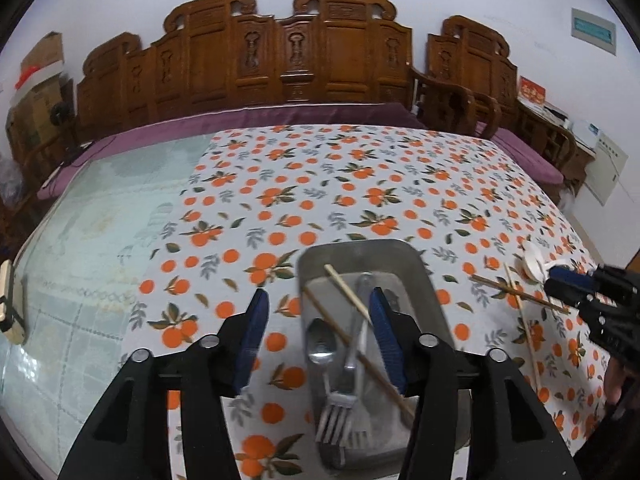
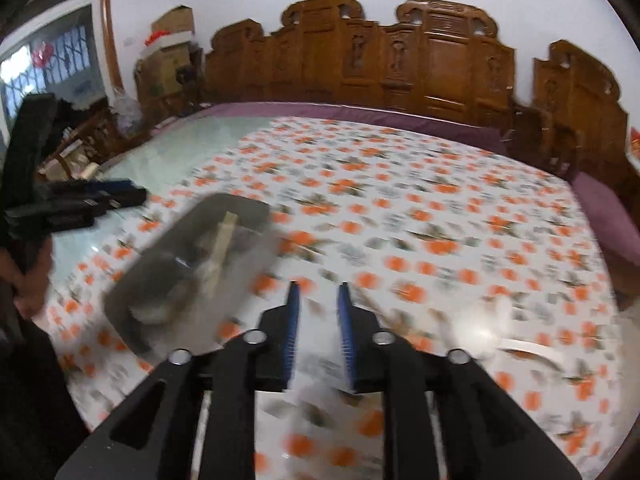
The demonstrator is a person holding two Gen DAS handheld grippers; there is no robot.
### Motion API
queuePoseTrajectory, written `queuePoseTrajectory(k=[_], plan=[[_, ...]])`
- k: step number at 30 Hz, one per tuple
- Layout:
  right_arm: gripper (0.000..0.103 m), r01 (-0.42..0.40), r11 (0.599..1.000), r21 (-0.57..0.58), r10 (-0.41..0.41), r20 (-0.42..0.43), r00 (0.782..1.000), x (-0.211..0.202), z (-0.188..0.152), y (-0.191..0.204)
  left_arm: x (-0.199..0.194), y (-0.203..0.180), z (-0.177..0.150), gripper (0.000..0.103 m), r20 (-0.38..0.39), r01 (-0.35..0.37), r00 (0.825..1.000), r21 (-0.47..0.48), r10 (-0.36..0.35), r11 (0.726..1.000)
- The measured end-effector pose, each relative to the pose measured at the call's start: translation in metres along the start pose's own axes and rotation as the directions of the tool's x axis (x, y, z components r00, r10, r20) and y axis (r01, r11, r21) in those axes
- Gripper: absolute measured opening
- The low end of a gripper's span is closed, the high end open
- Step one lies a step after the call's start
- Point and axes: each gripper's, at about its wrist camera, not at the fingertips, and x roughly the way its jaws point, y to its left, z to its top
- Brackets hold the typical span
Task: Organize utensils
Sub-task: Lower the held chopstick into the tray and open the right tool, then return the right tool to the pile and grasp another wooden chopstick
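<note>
Blue-padded left hand-held gripper wide open, empty, over metal tray; right hand-held gripper parted, empty.

A home living or dining room: carved wooden bench with purple cushions behind a table under an orange-print tablecloth

Smeared by motion blur across the right wrist view: tray contents beyond recognition, tablecloth pattern soft. Hidden behind the right gripper beside the tray: part of the white spoon. Cut off by the bottom edge: tray's near end.
</note>
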Motion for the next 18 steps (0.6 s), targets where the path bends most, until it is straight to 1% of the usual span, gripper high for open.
queuePoseTrajectory(k=[1, 2, 3, 5, 8, 13, 17, 18], plan=[[0.026, 0.021, 1.0, -0.005, -0.021, -0.011, 1.0, -0.001, -0.007, -0.012, 0.0, -0.006, -0.001, 0.064, 0.003, 0.004, 1.0, 0.011, -0.004, 1.0], [0.026, 0.036, 0.999, -0.006, -0.036, -0.02, 0.999, -0.001, -0.012, -0.019, 0.0, -0.012, -0.002, 0.068, 0.007, 0.01, 1.0, 0.021, -0.01, 1.0], [0.026, 0.05, 0.999, -0.008, -0.05, -0.035, 0.998, 0.001, -0.018, -0.03, 0.0, -0.014, -0.002, 0.069, 0.007, 0.012, 1.0, 0.026, -0.012, 1.0], [0.025, 0.047, 0.999, 0.0, -0.047, -0.061, 0.997, 0.008, -0.032, -0.048, 0.002, -0.026, -0.005, 0.076, 0.008, 0.017, 1.0, 0.043, -0.018, 0.999], [0.026, 0.072, 0.997, 0.009, -0.071, -0.106, 0.992, 0.02, -0.045, -0.065, 0.003, -0.038, -0.009, 0.083, 0.012, 0.024, 1.0, 0.06, -0.025, 0.998], [0.025, 0.062, 0.998, -0.004, -0.062, -0.116, 0.991, 0.031, -0.046, -0.07, 0.001, -0.059, -0.014, 0.085, 0.022, 0.05, 0.998, 0.093, -0.052, 0.994], [0.025, 0.026, 1.0, 0.014, -0.024, -0.164, 0.986, 0.048, -0.048, -0.075, 0.002, -0.07, -0.018, 0.085, 0.014, 0.075, 0.997, 0.089, -0.076, 0.993], [0.025, 0.033, 0.999, 0.011, -0.031, -0.175, 0.984, 0.051, -0.049, -0.073, 0.002, -0.073, -0.019, 0.085, 0.014, 0.074, 0.997, 0.092, -0.076, 0.993]])
